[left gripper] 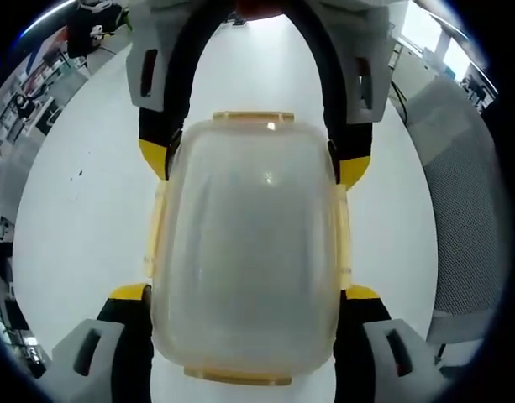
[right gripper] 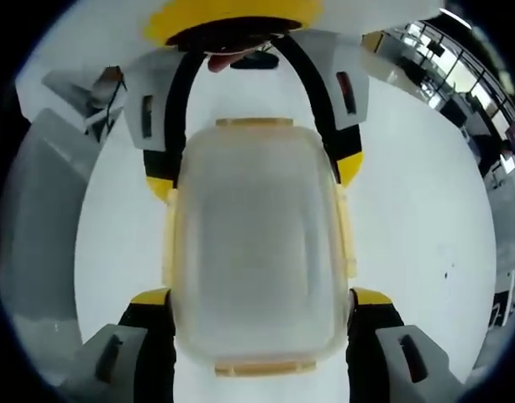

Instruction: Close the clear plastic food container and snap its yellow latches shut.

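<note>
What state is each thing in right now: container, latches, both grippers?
Clear food container: lid on, resting on the white table between the two grippers.
Yellow latches: lying along the container's edges; whether snapped, cannot tell.
Left gripper: open, jaws flanking the container.
Right gripper: open, jaws flanking the container.

We are counting 1 clear plastic container (left gripper: 249,252) with 4 yellow latches (left gripper: 253,117), 1 on each side. We are counting 2 grippers, the left gripper (left gripper: 244,294) and the right gripper (right gripper: 257,298), and 1 white table (left gripper: 89,227).
</note>
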{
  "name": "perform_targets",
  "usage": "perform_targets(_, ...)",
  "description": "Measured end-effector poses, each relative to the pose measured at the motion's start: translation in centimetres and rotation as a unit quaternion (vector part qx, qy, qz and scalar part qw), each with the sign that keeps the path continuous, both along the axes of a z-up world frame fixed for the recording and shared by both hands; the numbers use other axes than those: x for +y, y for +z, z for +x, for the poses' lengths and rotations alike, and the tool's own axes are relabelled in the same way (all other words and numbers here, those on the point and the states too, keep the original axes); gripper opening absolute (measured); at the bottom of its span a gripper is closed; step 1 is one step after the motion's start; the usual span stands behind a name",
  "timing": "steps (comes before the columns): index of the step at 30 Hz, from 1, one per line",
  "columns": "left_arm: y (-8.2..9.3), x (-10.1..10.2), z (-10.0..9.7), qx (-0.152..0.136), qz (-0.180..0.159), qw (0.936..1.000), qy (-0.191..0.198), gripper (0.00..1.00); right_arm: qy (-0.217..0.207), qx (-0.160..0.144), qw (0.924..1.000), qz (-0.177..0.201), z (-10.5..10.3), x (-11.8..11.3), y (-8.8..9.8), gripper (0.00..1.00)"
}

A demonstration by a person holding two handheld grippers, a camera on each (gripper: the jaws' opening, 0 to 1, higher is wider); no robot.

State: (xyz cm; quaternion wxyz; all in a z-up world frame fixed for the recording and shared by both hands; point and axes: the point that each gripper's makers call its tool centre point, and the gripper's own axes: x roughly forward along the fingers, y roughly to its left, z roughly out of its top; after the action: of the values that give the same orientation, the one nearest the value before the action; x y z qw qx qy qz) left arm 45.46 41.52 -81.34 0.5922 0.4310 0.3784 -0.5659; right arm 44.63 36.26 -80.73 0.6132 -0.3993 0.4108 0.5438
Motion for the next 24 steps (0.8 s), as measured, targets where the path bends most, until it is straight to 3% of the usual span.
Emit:
perform_targets(3, 0.2, 0.2, 0.1, -0.005, -0.004, 1.0, -0.004, 0.91, 0.023, -0.021, 0.9994, 0.014, 0.3, 0.3, 0.4, 0.86)
perform_targets(8, 0.7, 0.3, 0.0, -0.011, -0.011, 0.9999, -0.006, 0.97, 0.009, -0.013, 0.9996, 0.021, 0.1, 0.1, 0.8, 0.9)
perform_targets(12, 2.1, -0.1, 0.7, -0.024, -0.041, 0.9988, 0.006, 0.99, -0.005, -0.027, 0.9989, 0.039, 0.5, 0.0, 1.6, 0.91)
perform_targets(18, 2.4, 0.6, 0.3, -0.019, -0.069, 0.9971, 0.027, 0.94, -0.045, -0.034, 0.995, 0.082, 0.7, -0.2, 2.9, 0.87)
perform_targets(20, 2.7, 0.4, -0.2, -0.005, -0.096, 0.994, 0.053, 0.93, -0.054, -0.042, 0.9923, 0.104, 0.6, 0.1, 3.4, 0.85)
perform_targets(24, 3.2, 0.2, -0.5, -0.015, -0.127, 0.9902, 0.057, 0.92, -0.07, -0.039, 0.9877, 0.134, 0.0, 0.5, 3.5, 0.86)
